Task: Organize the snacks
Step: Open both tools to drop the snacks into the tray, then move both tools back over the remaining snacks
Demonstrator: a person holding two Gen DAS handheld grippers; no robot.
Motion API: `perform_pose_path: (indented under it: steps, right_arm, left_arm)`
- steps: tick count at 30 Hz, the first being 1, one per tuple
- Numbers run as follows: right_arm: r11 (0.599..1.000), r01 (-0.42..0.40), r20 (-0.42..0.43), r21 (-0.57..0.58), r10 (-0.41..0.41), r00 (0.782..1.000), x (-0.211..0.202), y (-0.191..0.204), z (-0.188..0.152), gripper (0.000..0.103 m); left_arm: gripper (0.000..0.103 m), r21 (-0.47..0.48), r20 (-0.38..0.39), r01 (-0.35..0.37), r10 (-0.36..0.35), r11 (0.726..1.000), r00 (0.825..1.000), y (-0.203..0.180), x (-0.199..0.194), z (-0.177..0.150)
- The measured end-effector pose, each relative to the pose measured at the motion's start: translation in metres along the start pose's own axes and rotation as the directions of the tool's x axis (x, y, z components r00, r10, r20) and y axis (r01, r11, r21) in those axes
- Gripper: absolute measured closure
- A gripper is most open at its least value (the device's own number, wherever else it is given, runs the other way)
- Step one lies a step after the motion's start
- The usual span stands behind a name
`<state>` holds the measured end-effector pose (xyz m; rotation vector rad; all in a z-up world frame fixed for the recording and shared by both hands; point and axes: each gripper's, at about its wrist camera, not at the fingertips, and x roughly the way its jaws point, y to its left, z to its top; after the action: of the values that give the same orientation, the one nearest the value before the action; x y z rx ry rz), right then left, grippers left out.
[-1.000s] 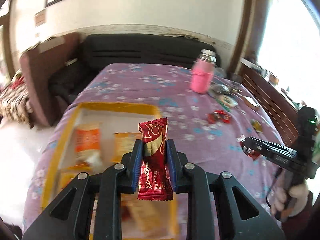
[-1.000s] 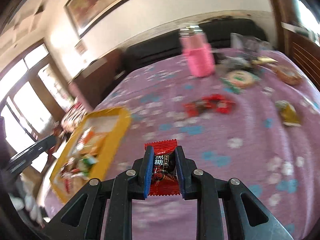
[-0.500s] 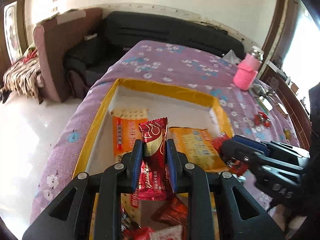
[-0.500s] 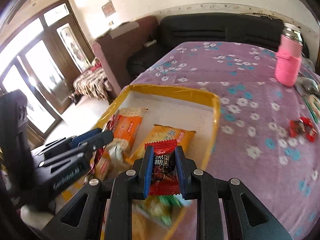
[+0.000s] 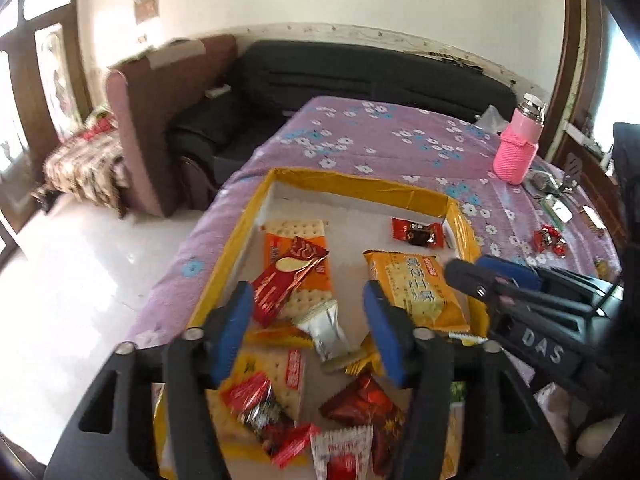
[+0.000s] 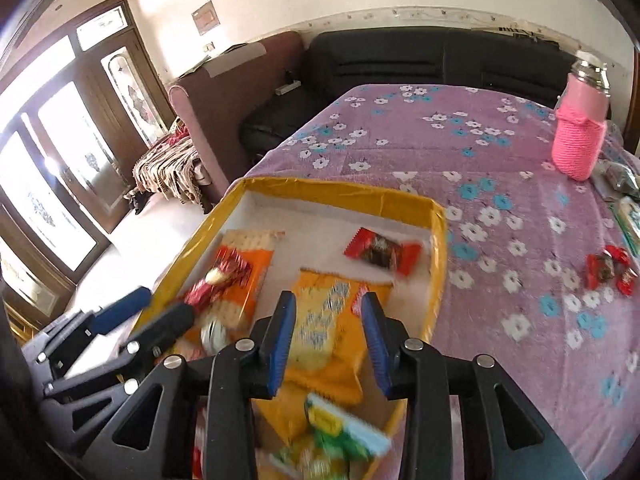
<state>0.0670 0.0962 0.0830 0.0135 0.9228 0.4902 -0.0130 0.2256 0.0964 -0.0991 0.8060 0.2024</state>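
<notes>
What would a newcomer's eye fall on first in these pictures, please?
Probably the yellow-rimmed cardboard box on the purple flowered tablecloth, crowded with red and orange snack packets. Both grippers, left gripper and right gripper, hang over it, opening and empty. A pink knitted-sleeve bottle stands at the far right.

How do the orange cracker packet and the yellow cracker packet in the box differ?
The orange cracker packet lies near the left wall of the yellow-rimmed box, the yellow cracker packet near the right wall. A red and gold wrapper overlaps the orange packet, while the yellow packet's top is uncovered. Both lie flat on the box's white floor.
</notes>
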Motion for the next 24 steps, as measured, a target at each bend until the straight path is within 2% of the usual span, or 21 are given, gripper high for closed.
perform_pose_path:
  steps: [2,6,10,14,19,24]
  right_arm:
    - [1.000,0.002,0.000,-0.001,-0.002,1.000,-0.010,0.000,-0.008,0.068]
    - [1.000,0.010,0.005,-0.002,-0.010,1.000,-0.034,0.004,-0.020,0.066]
    - [1.000,-0.018,0.036,0.006,0.018,0.999,-0.057,0.003,-0.029,0.064]
    - [1.000,-0.016,0.062,-0.003,0.016,0.998,-0.082,0.001,-0.050,0.063]
    - [1.000,0.016,0.092,-0.010,-0.015,0.996,-0.111,-0.005,-0.080,0.057]
    - [0.999,0.030,0.108,0.013,-0.032,0.994,-0.131,-0.019,-0.099,0.056]
  left_arm:
    - [0.027,0.005,0.018,-0.020,0.020,1.000,1.000,-0.005,-0.013,-0.006]
    - [0.027,0.007,0.057,-0.038,0.038,0.999,0.998,-0.010,-0.041,-0.014]
    - [0.027,-0.006,0.087,-0.071,0.071,0.997,0.994,-0.012,-0.068,-0.019]
    - [0.027,0.017,0.134,-0.109,0.105,0.994,0.985,-0.020,-0.093,-0.023]
    - [0.027,0.033,0.161,-0.107,0.100,0.994,0.982,-0.032,-0.112,-0.030]
    - [0.027,0.048,0.164,-0.102,0.093,0.994,0.982,-0.042,-0.122,-0.036]
